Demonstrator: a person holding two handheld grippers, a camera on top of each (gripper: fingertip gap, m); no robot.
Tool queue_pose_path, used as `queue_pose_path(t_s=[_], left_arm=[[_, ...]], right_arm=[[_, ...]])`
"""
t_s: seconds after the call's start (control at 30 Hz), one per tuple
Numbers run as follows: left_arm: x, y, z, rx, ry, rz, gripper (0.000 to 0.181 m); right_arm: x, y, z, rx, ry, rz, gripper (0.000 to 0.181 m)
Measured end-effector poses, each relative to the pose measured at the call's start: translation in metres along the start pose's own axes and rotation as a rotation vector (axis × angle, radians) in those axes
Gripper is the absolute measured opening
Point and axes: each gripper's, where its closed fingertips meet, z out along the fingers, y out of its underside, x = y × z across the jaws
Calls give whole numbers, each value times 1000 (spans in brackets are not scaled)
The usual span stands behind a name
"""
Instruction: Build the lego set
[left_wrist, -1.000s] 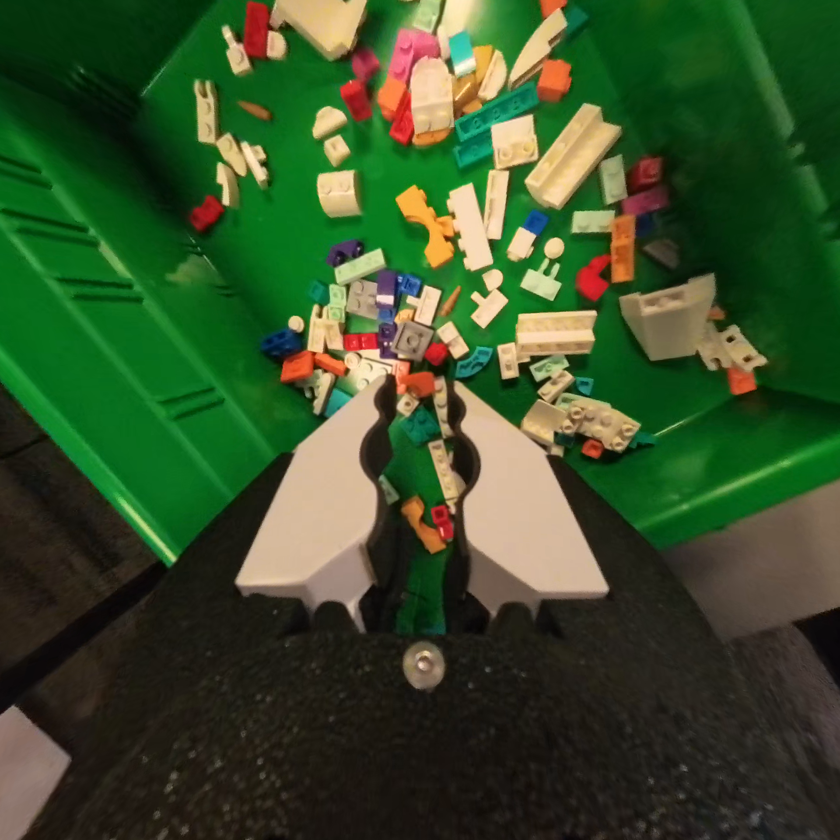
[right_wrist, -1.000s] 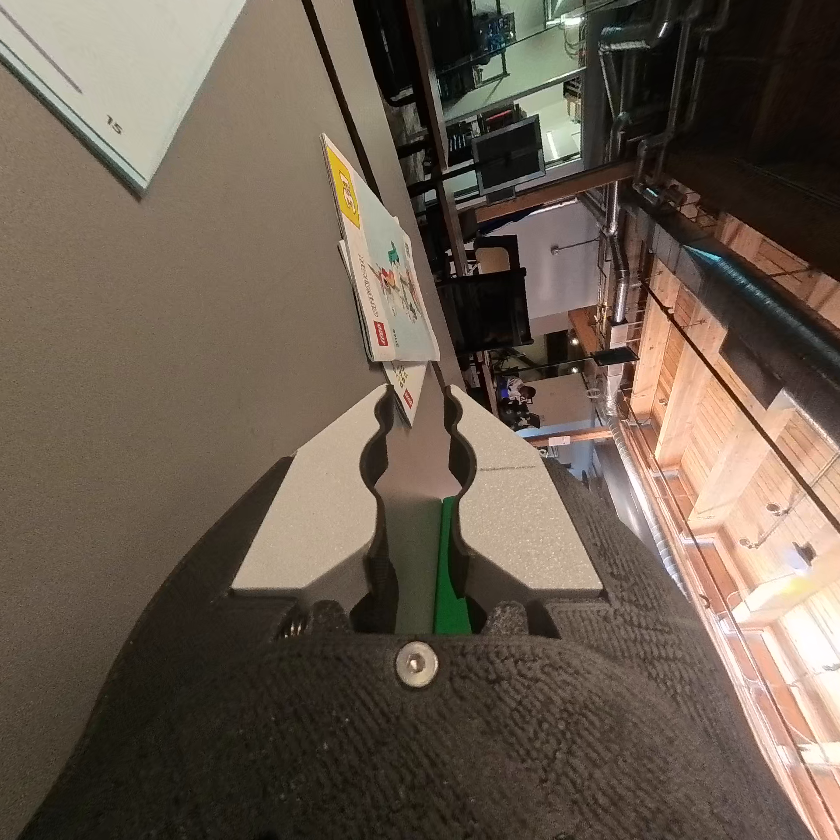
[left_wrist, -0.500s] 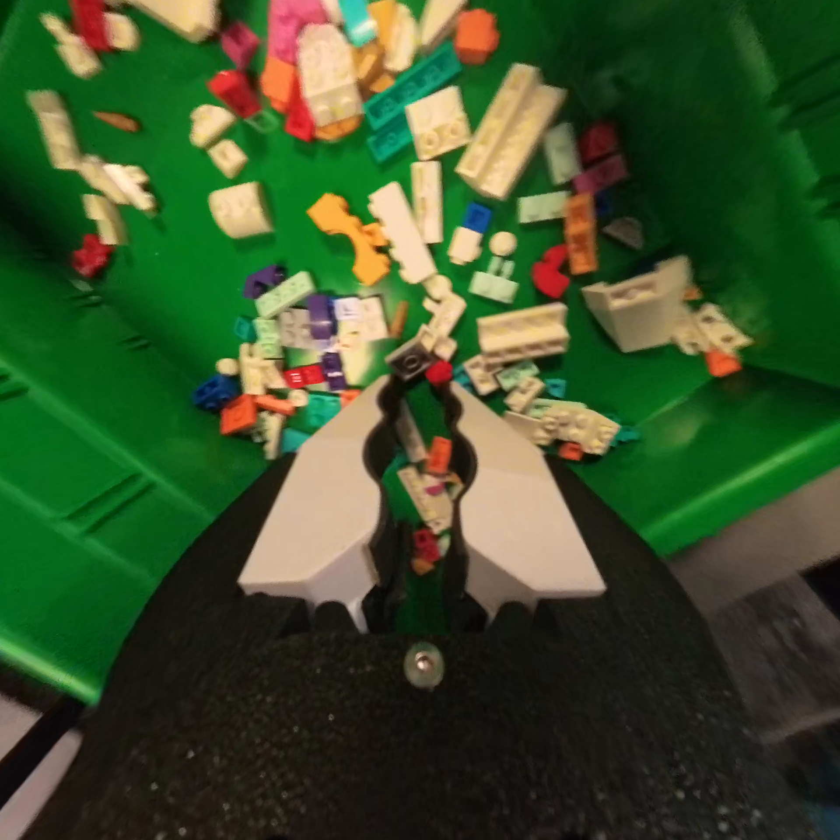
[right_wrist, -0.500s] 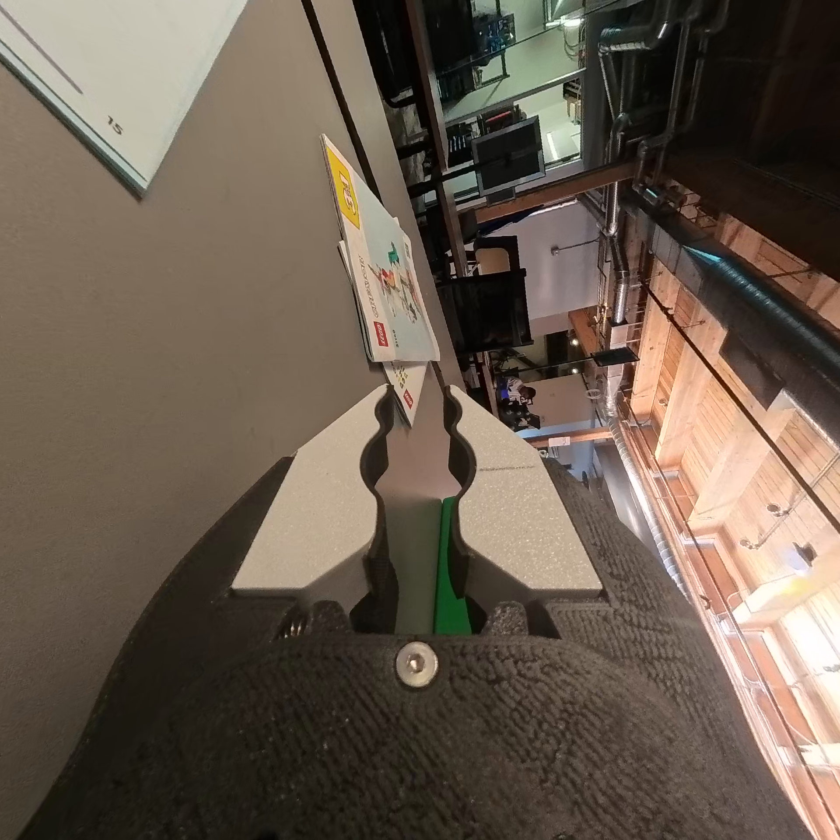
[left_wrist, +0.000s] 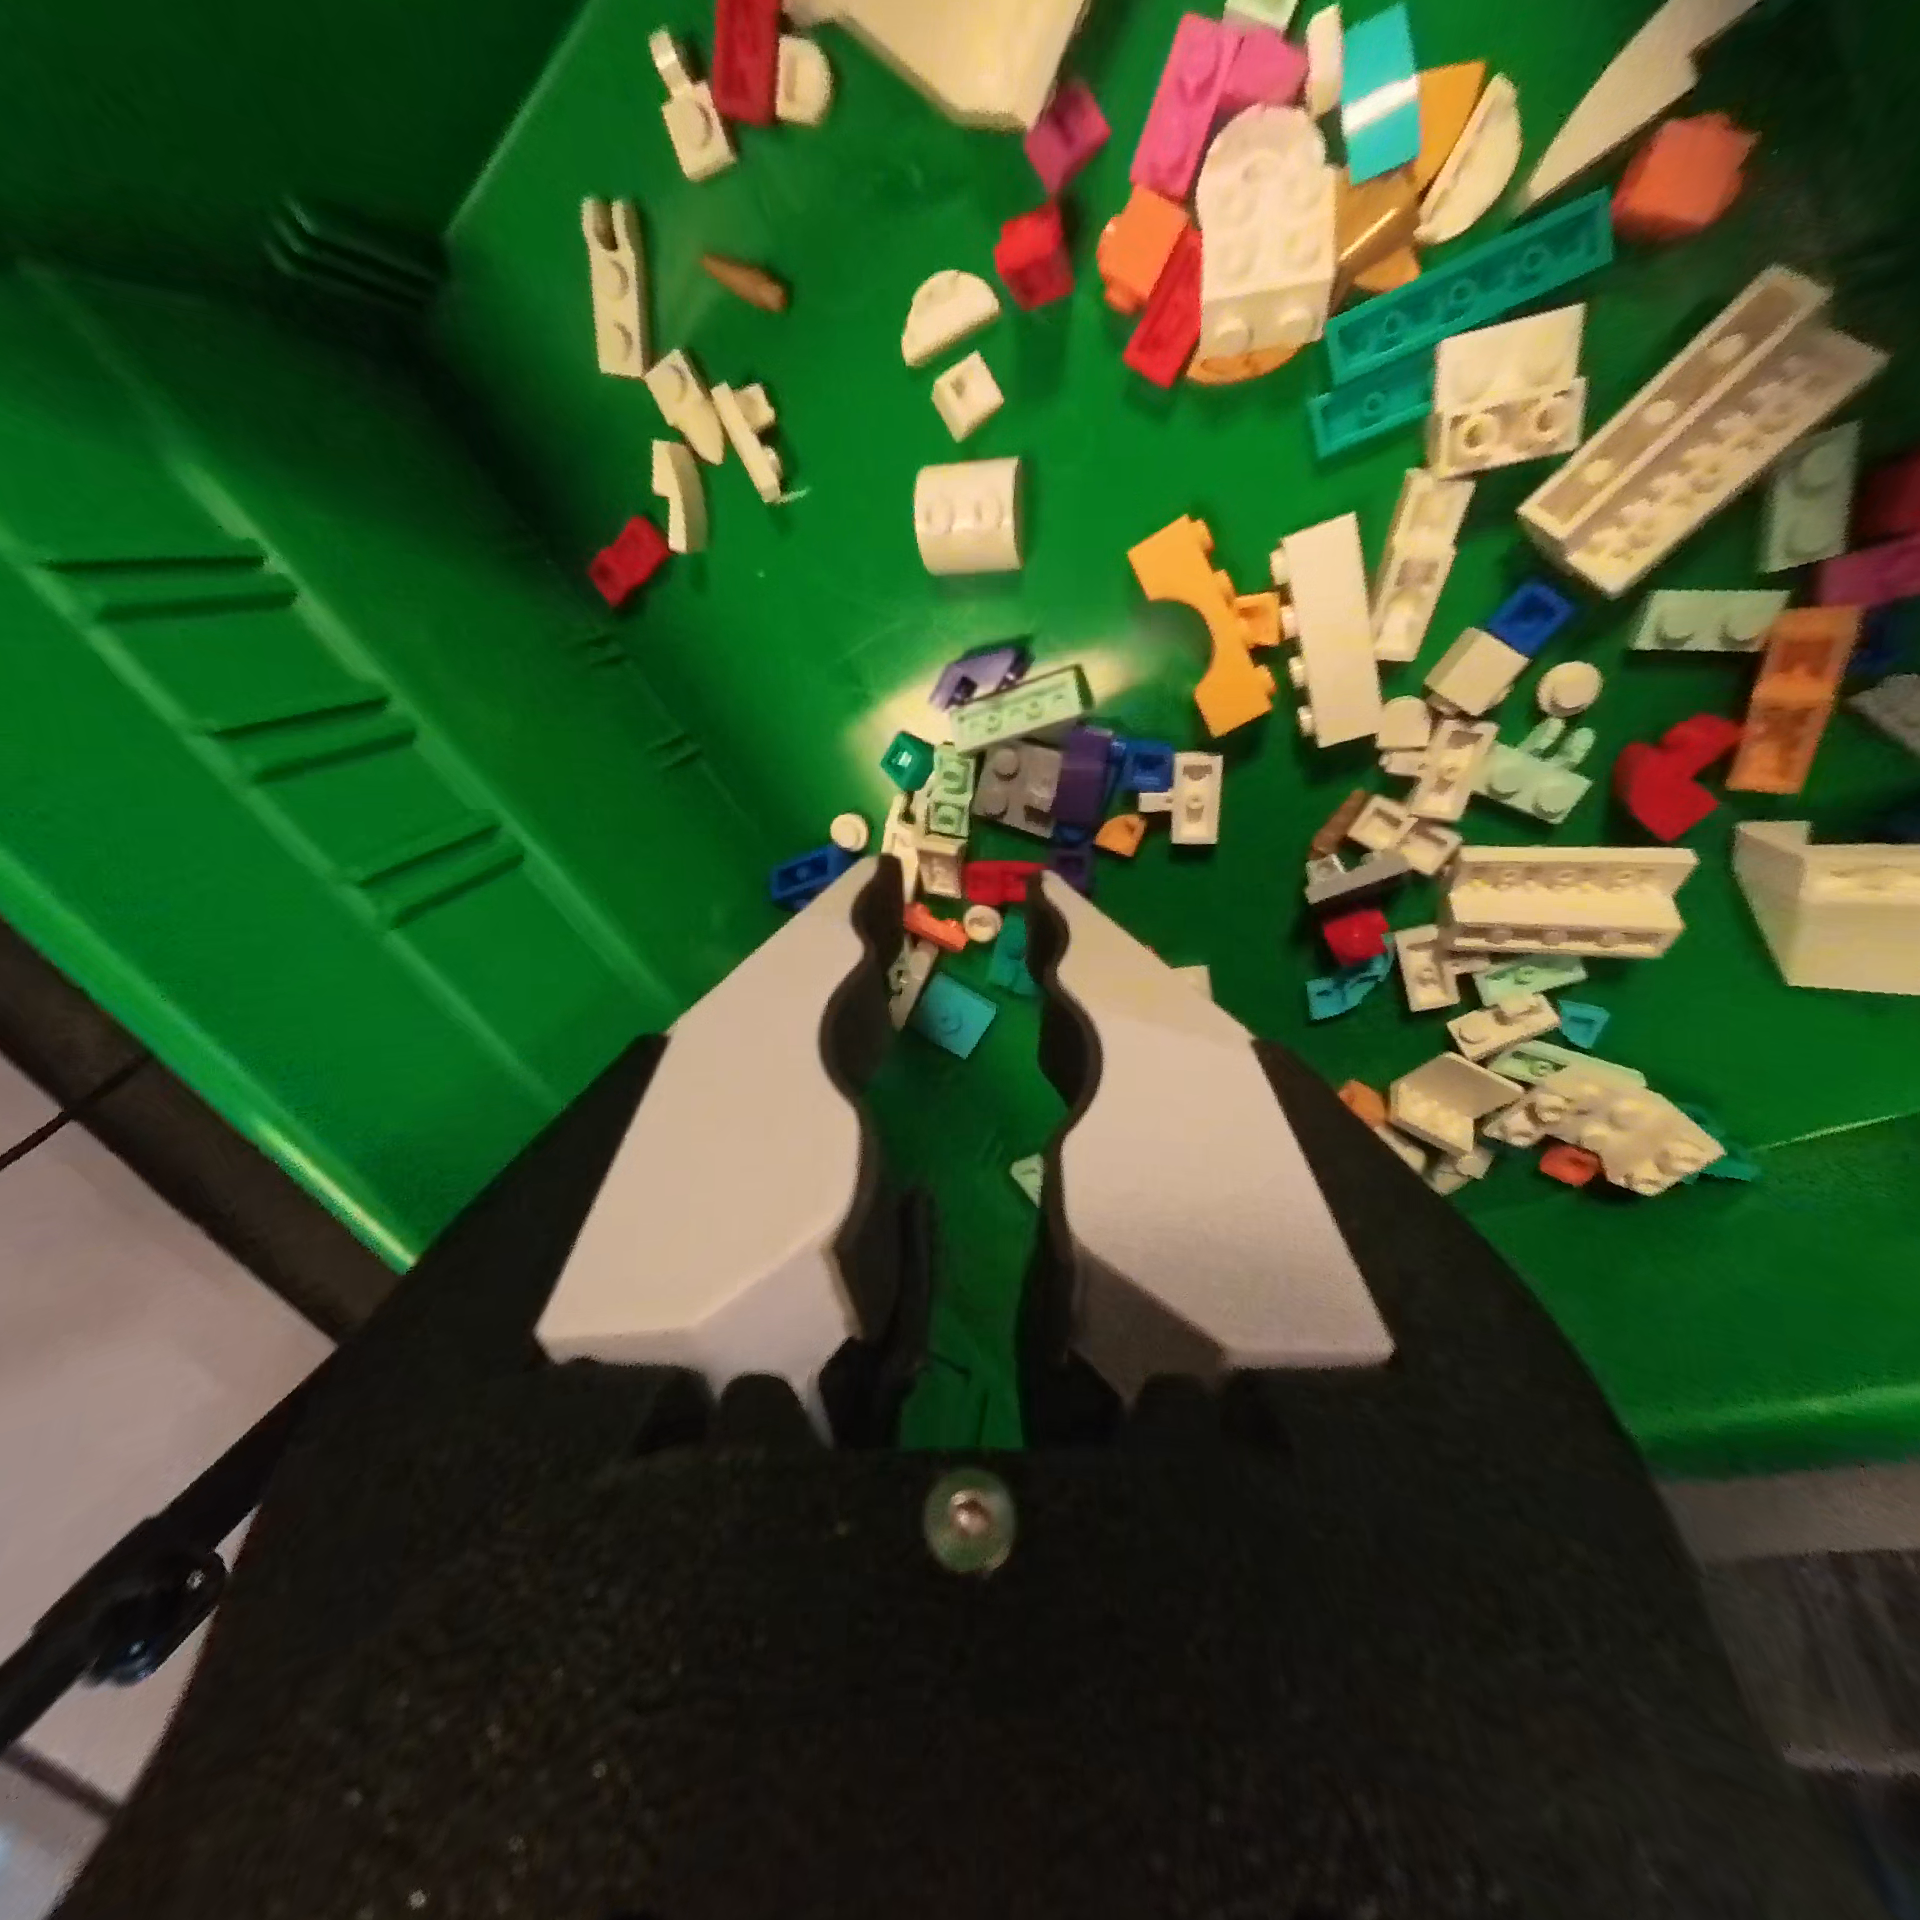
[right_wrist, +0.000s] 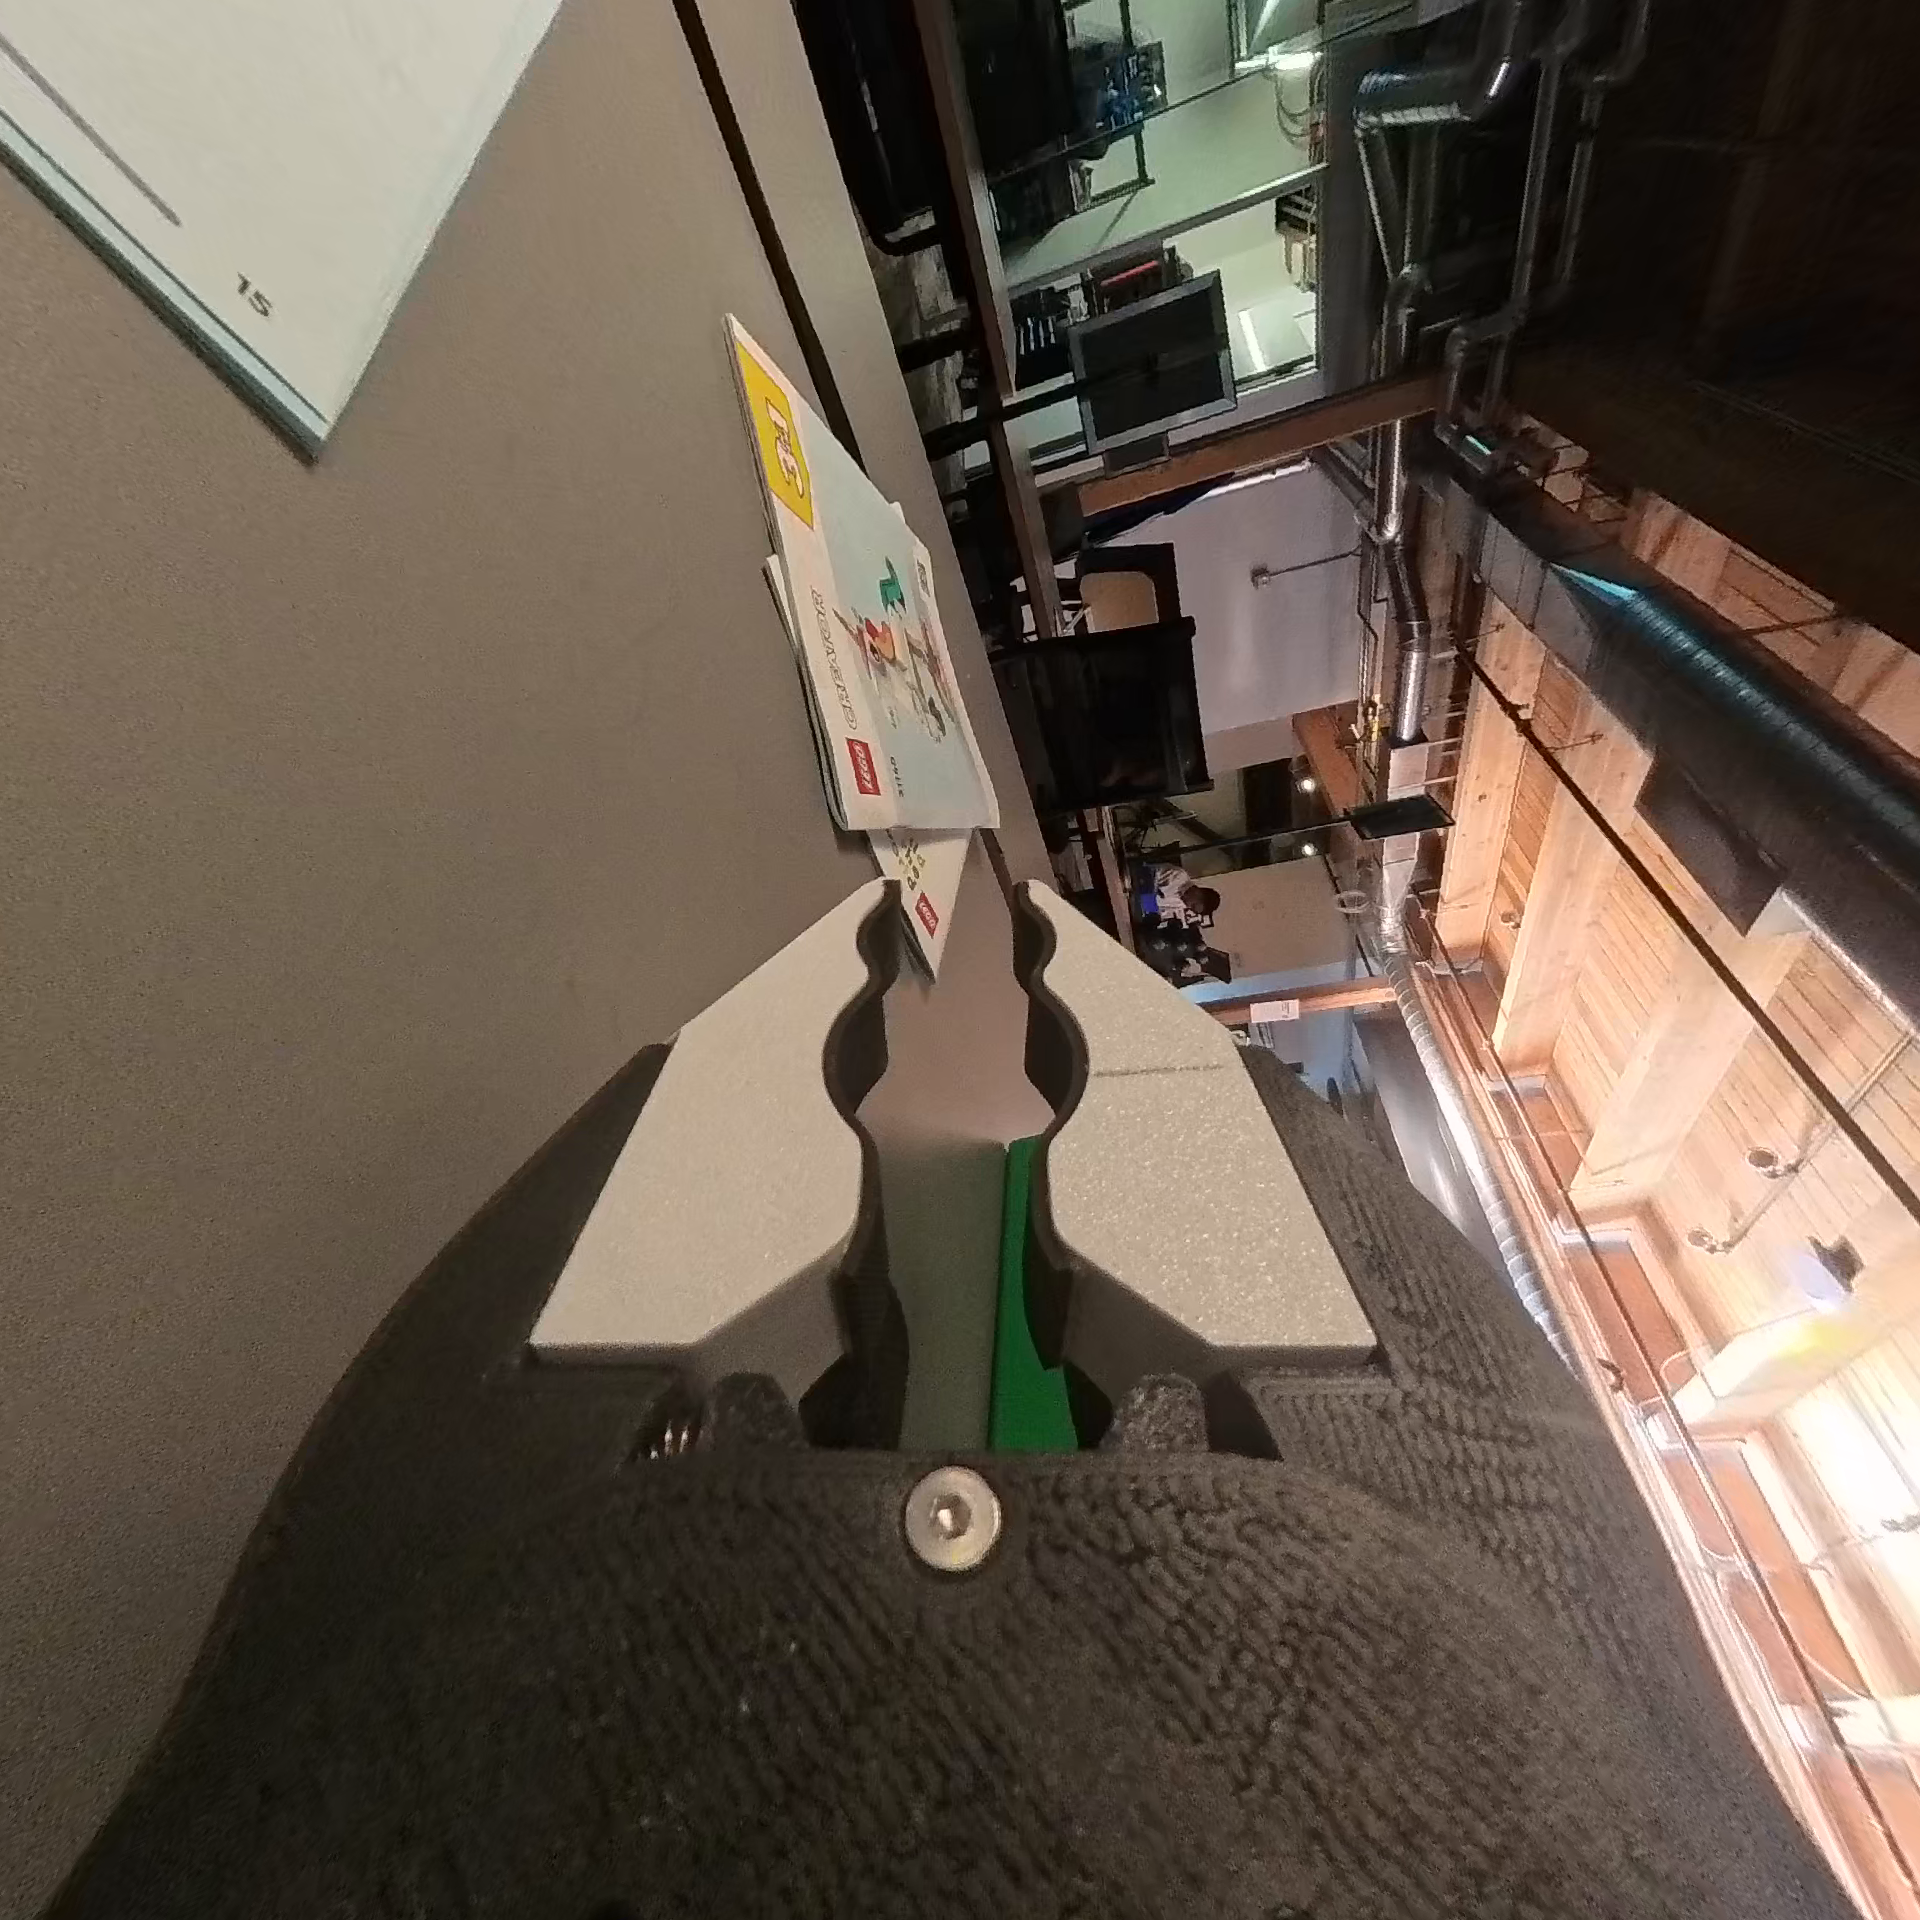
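Observation:
My left gripper (left_wrist: 961, 883) is open and empty, low inside the green bin (left_wrist: 343, 831). Its fingertips sit at the near edge of a small pile of bricks (left_wrist: 1023, 774) with grey, purple, mint and blue pieces. A small red piece (left_wrist: 997, 881) lies between the tips, and a teal brick (left_wrist: 951, 1018) lies between the fingers. Larger white, orange and pink bricks are spread over the bin floor beyond. My right gripper (right_wrist: 954, 899) is open and empty, turned on its side over the grey table (right_wrist: 416, 727), pointing at the instruction booklets (right_wrist: 883, 665).
An open instruction page (right_wrist: 177, 156) lies at the table's upper left. A strip of the green bin's edge (right_wrist: 1023, 1299) shows between the right fingers. A long white brick (left_wrist: 1694, 426) and a white sloped piece (left_wrist: 1829, 914) lie at the bin's right. The bin wall rises on the left. The tips of one gripper are about 75 centimeters away from the tips of the other.
My left gripper swung right through the small pile and came back left. A grey brick and a red one now lie further right. The right gripper has not moved.

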Motion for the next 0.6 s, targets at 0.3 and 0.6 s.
queue_pose_path(t_s=[0.3,0.6], left_arm=[[-1,3,7,-53,42,-18,13],[7,-30,-47,247,-44,92,6]], right_arm=[[1,-2,-1,12,7,4,20],[1,-9,-3,49,2,5,20]])
